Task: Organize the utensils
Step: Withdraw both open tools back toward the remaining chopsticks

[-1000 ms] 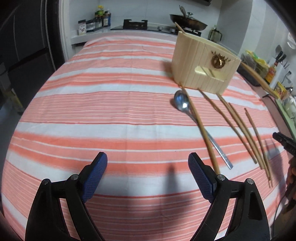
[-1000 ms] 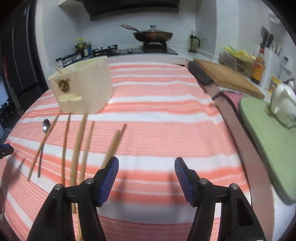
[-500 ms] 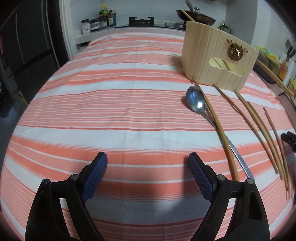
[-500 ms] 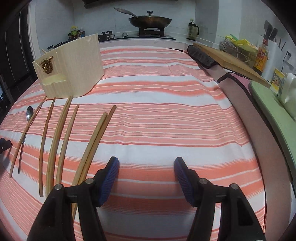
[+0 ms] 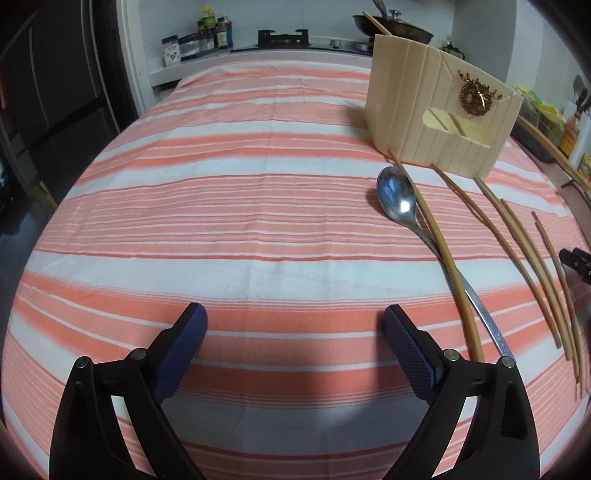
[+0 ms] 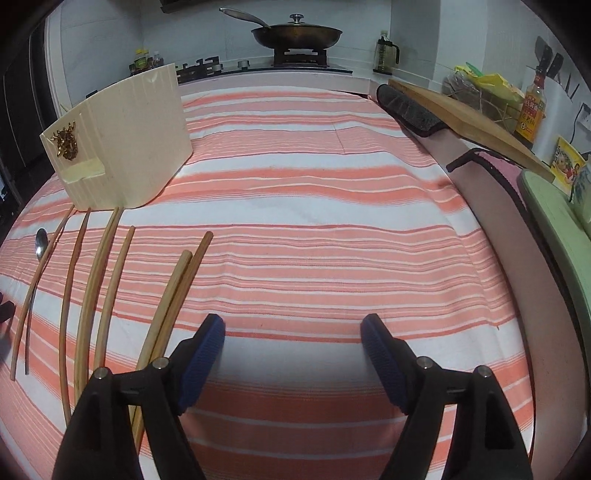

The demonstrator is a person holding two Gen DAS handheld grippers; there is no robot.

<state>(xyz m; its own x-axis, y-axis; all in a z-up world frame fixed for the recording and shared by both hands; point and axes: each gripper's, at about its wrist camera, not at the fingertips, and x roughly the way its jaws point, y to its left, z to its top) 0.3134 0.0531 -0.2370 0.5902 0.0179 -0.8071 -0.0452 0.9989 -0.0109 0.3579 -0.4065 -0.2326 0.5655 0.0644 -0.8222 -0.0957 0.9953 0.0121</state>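
A cream utensil holder (image 5: 436,107) with a gold emblem stands on the striped tablecloth; it also shows in the right wrist view (image 6: 122,147). One chopstick sticks out of its top. A metal spoon (image 5: 402,203) lies in front of it with a wooden chopstick (image 5: 443,254) across its handle. Several more chopsticks (image 5: 517,236) lie to the right; in the right wrist view they (image 6: 96,280) fan out at the left, and a pair (image 6: 173,295) runs under the left finger. My left gripper (image 5: 293,332) is open and empty, left of the spoon. My right gripper (image 6: 293,339) is open and empty over cloth.
A stove with a lidded pan (image 6: 295,33) sits behind the table. A wooden board (image 6: 469,114), a sauce bottle (image 6: 532,107) and a green mat (image 6: 554,218) line the right counter. Jars (image 5: 207,33) stand at the back left. The table edge drops off at left.
Both grippers have moved lower and closer to the table and the holder. Both stay open and empty. The utensils have not moved.
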